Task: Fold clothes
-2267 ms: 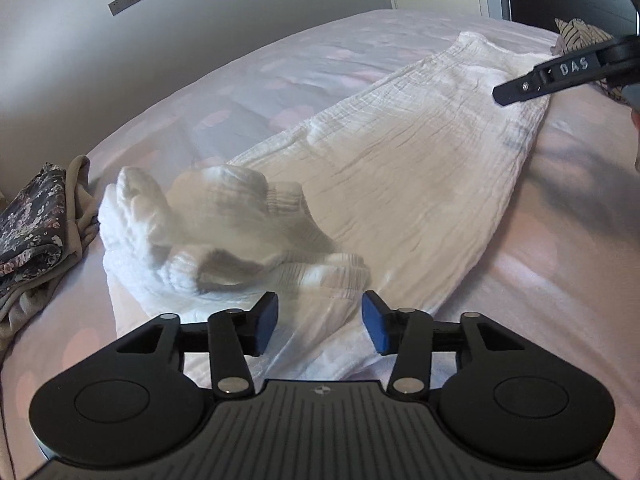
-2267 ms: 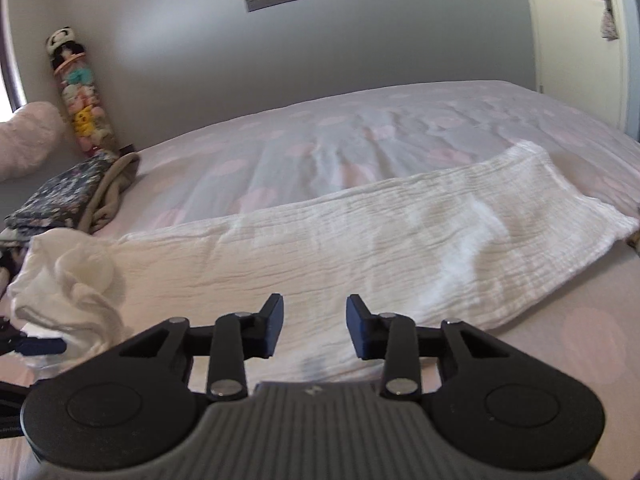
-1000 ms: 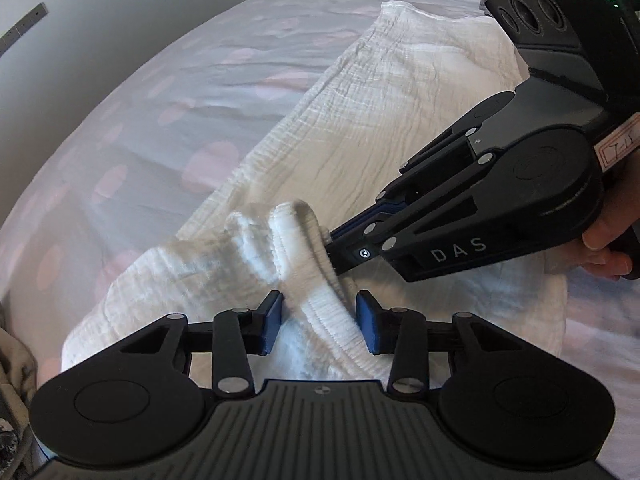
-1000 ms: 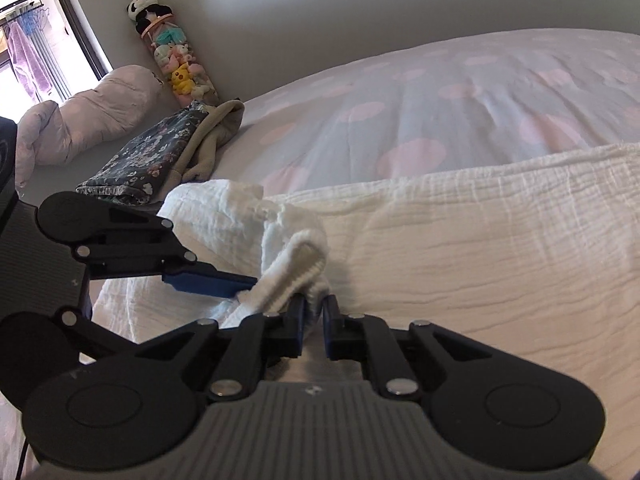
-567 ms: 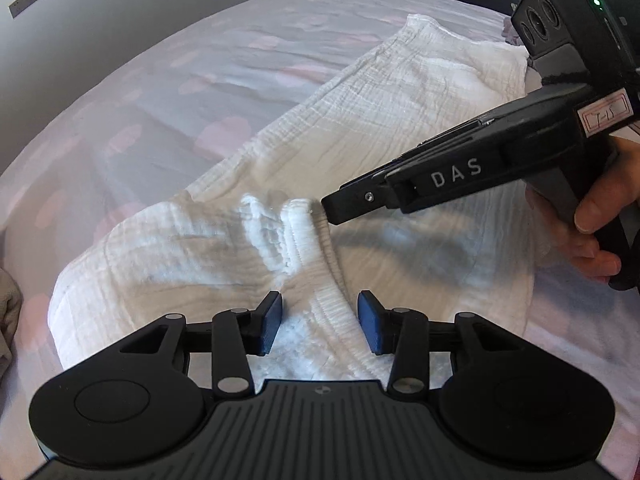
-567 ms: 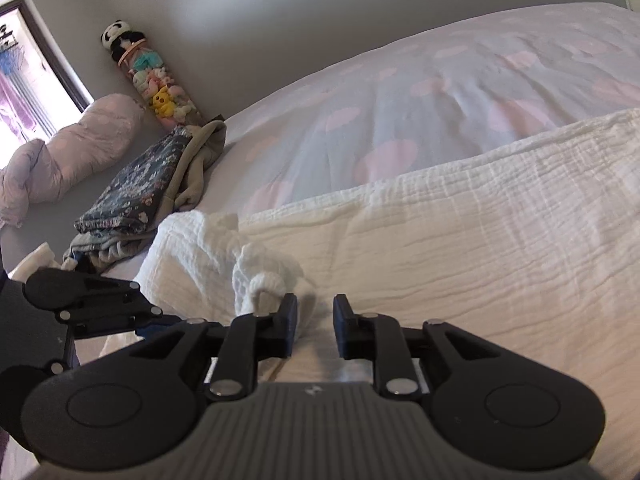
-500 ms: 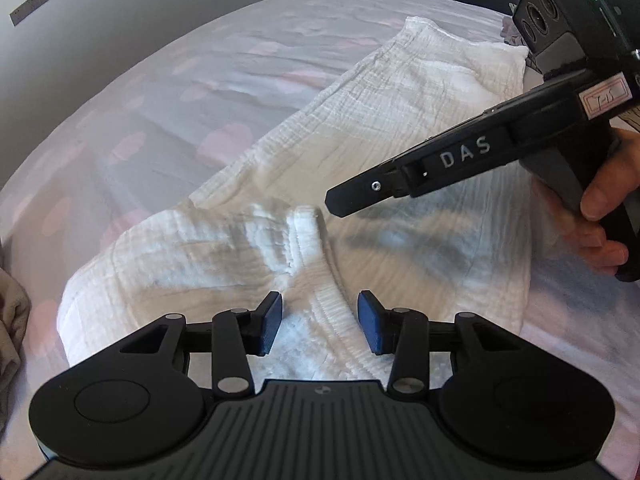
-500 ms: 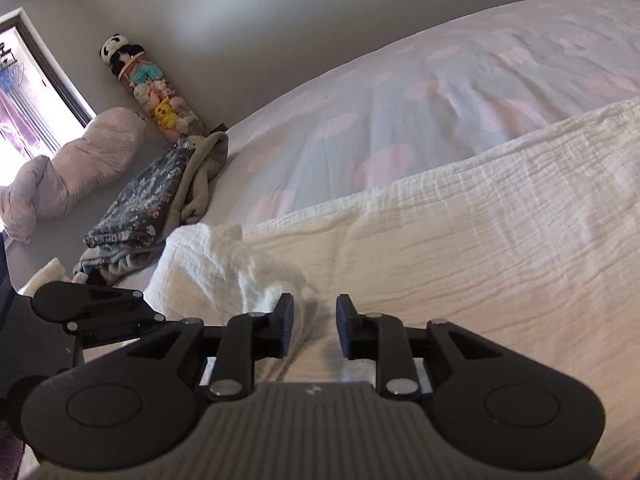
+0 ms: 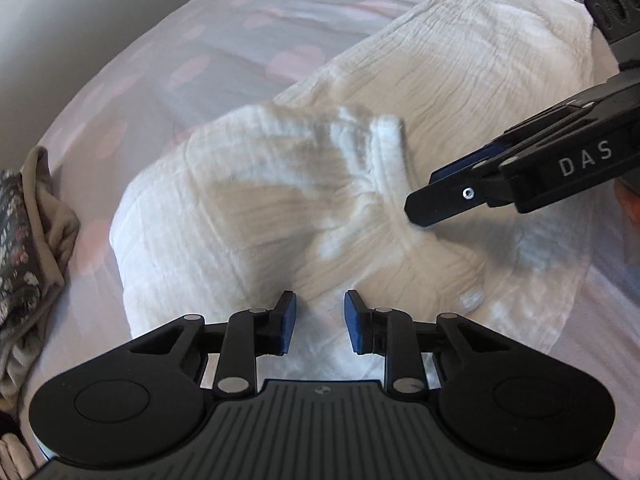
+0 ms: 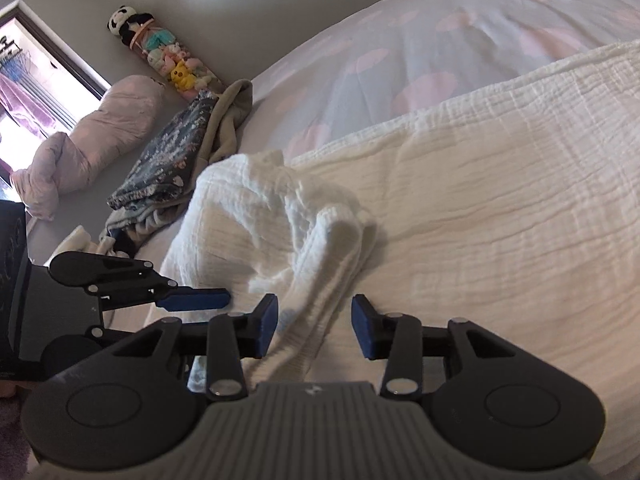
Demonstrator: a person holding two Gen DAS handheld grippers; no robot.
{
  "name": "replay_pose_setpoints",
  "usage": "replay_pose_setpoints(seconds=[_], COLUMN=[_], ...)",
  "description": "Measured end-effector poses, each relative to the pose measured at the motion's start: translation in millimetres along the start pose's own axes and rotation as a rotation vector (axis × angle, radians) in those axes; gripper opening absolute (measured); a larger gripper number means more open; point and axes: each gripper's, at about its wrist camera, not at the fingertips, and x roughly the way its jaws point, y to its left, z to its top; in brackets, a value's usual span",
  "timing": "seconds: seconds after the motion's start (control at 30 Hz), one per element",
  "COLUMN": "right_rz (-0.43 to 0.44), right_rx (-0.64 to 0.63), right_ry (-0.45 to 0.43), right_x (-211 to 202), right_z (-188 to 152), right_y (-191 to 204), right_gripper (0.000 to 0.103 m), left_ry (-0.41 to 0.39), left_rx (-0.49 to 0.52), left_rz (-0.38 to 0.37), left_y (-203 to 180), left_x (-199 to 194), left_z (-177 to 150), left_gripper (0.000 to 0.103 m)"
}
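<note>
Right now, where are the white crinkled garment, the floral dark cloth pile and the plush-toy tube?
white crinkled garment (image 10: 500,200), right wrist view, flat part.
floral dark cloth pile (image 10: 172,160), right wrist view, top.
plush-toy tube (image 10: 168,56), right wrist view, middle.

A dotted bedsheet (image 10: 460,24), a floral cloth (image 10: 168,164), a pink bundle (image 10: 92,136) and stacked plush toys (image 10: 160,52).

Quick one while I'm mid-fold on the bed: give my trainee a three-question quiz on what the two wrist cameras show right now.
1. True or false: the right gripper is clamped shut on the white garment.
2. What lies at the bed's edge beyond the bunched waistband? A) floral and beige clothes B) a book C) shoes
3. What is between the left gripper's fingers?

Key: 1. False, its jaws have just been opening and stand apart. 2. A, the floral and beige clothes. 3. White garment fabric, not pinched.
</note>
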Motion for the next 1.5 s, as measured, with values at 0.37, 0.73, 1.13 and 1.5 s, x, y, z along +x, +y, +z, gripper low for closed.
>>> replay_pose_setpoints(seconds=[0.37, 0.73, 1.13, 1.5], right_rz=[0.041, 0.035, 0.099, 0.108], right_rx=[0.096, 0.217, 0.26, 0.116], right_ry=[-0.036, 0.087, 0.011, 0.008], right_x=[24.5, 15.5, 22.5, 30.1], right_z=[2.9, 0.0, -3.6, -8.2], right_y=[-7.9, -10.8, -17.8, 1.4], right_gripper=[0.047, 0.033, 0.029, 0.052], left_ry=[0.0, 0.024, 0.04, 0.056], left_rx=[-0.028, -0.025, -0.04, -0.041], left_rz=[-0.014, 0.019, 0.029, 0.039], left_y=[4.8, -2.8, -2.5, -3.9], left_x=[6.1, 8.2, 6.1, 9.1], left_z=[-8.9, -1.5, 0.6, 4.2], left_gripper=[0.024, 0.024, 0.024, 0.024])
